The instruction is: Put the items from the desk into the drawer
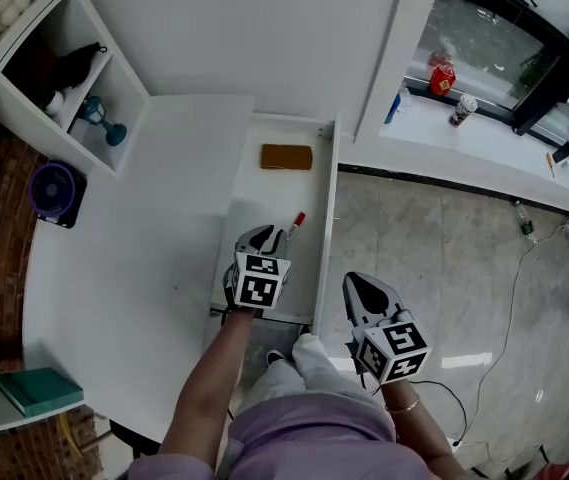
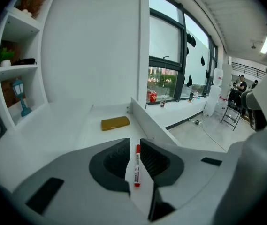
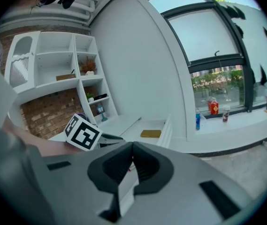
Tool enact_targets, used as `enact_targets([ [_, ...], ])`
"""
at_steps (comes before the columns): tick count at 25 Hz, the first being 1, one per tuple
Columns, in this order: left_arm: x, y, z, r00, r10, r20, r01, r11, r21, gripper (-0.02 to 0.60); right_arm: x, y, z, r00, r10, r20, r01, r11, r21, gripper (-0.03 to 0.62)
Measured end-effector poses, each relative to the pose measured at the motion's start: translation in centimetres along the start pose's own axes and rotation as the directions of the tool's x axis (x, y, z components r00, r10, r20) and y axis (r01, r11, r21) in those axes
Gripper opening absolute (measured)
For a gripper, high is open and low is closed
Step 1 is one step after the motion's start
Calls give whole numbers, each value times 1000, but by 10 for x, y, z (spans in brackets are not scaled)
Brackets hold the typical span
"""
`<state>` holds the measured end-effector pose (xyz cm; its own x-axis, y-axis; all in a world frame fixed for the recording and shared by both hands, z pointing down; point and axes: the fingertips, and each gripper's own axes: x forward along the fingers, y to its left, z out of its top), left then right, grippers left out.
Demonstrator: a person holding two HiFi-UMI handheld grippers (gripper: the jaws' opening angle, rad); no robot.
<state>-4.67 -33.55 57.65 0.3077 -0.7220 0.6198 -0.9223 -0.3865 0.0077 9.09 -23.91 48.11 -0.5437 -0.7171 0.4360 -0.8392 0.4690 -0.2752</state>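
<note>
The white drawer (image 1: 264, 193) stands pulled out from the white desk (image 1: 134, 238). In it lie a flat yellow-brown block (image 1: 286, 156) at the back and a red-capped marker (image 1: 295, 223) nearer the front. My left gripper (image 1: 267, 234) hangs over the drawer's front part, open. In the left gripper view the marker (image 2: 136, 165) shows in the gap between the jaws, lying on the drawer bottom, with the block (image 2: 115, 123) farther on. My right gripper (image 1: 362, 286) is outside the drawer's right wall, over the floor, shut and empty (image 3: 132, 146).
A white shelf unit (image 1: 59, 78) with small items stands at the desk's back left. A purple fan (image 1: 54, 190) sits by it, and a teal book (image 1: 39, 390) on a low ledge. Bottles (image 1: 444, 78) line the window sill. A cable (image 1: 509, 318) runs over the tiled floor.
</note>
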Motion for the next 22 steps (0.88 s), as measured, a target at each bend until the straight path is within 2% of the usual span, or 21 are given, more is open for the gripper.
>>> enact_targets([
  [3,-20,0,8,999,13,32,-13,1000,2,52,-3,3,5,1000,4,16,-4,1000,-10,5],
  [14,-84,6,31,984,33,174,-22,998,-62,14,-12,14,19,998,14,61,-12,999,-46,5],
  [22,-125,4,27,973,36,226,-15,996,-93,0,-18,22,25,996,23,82,-18,998,-60,5],
])
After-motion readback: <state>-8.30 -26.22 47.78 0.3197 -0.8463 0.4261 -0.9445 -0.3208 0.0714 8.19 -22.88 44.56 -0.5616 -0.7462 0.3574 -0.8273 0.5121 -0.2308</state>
